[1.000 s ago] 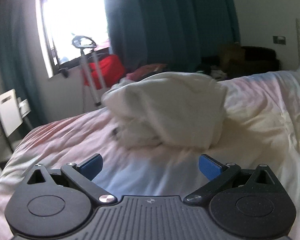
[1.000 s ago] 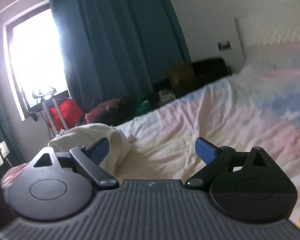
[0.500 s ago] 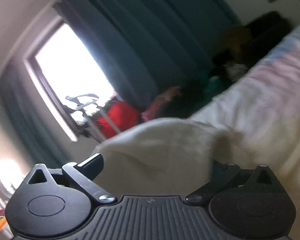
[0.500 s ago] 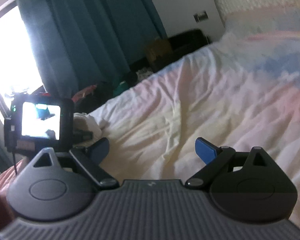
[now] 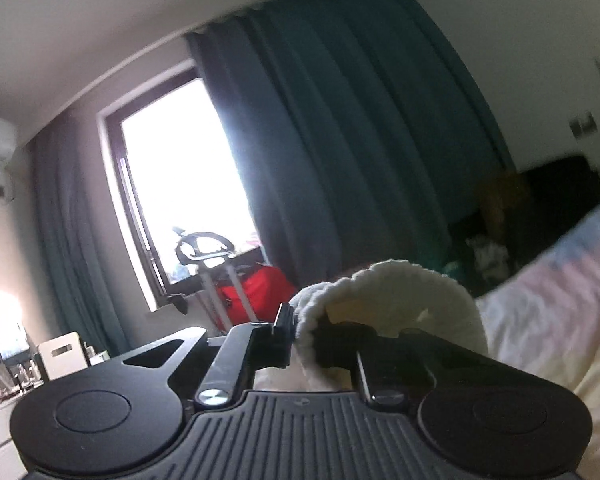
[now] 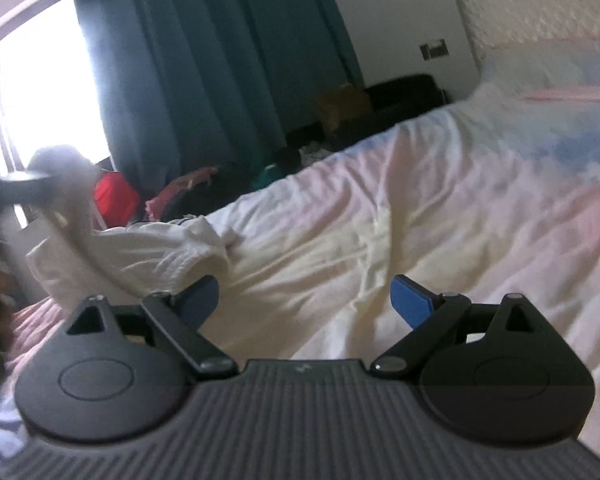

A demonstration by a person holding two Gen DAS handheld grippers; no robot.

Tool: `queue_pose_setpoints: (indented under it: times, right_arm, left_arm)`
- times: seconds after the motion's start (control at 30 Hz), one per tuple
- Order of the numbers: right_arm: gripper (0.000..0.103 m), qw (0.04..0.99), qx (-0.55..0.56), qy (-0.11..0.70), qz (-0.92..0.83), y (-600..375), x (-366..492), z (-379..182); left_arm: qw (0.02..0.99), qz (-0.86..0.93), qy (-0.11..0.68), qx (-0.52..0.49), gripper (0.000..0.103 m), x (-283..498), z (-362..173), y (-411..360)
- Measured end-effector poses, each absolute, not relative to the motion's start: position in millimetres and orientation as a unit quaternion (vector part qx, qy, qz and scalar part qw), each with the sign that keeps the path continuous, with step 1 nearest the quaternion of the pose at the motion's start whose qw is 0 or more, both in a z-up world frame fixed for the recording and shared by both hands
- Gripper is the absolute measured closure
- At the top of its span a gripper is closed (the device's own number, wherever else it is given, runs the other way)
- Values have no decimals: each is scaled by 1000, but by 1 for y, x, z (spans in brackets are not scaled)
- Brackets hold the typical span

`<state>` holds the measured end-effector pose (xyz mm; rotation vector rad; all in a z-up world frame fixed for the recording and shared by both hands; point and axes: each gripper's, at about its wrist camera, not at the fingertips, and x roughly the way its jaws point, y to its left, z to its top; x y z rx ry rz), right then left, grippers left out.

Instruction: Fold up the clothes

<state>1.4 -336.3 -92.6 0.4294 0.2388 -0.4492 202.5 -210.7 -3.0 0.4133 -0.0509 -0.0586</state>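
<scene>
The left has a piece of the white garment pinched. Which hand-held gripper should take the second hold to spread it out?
Probably the right hand-held gripper. It is open, holds nothing and hangs over the bed, with the white garment just ahead to its left. The left hand-held gripper is shut on that garment.

The white garment (image 6: 140, 252) lay crumpled on the bed's far left part, as I saw it from the right wrist camera, one end drawn up off the heap. In my left view its ribbed knit edge (image 5: 400, 292) arched up close ahead, pinched.
</scene>
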Motion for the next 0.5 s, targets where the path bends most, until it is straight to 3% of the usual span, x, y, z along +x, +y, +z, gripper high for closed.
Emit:
queue_pose_setpoints:
  times: [0.2,0.5]
  right_arm:
    - [9,961,169,101,-196,-316,-12,-74]
    - [9,987,99,112,-66,-248,-52,-54]
  left_arm:
    - [989,-30,-4,145,93,124,44,-111]
    - [997,-21,40,69,94,37,54,15]
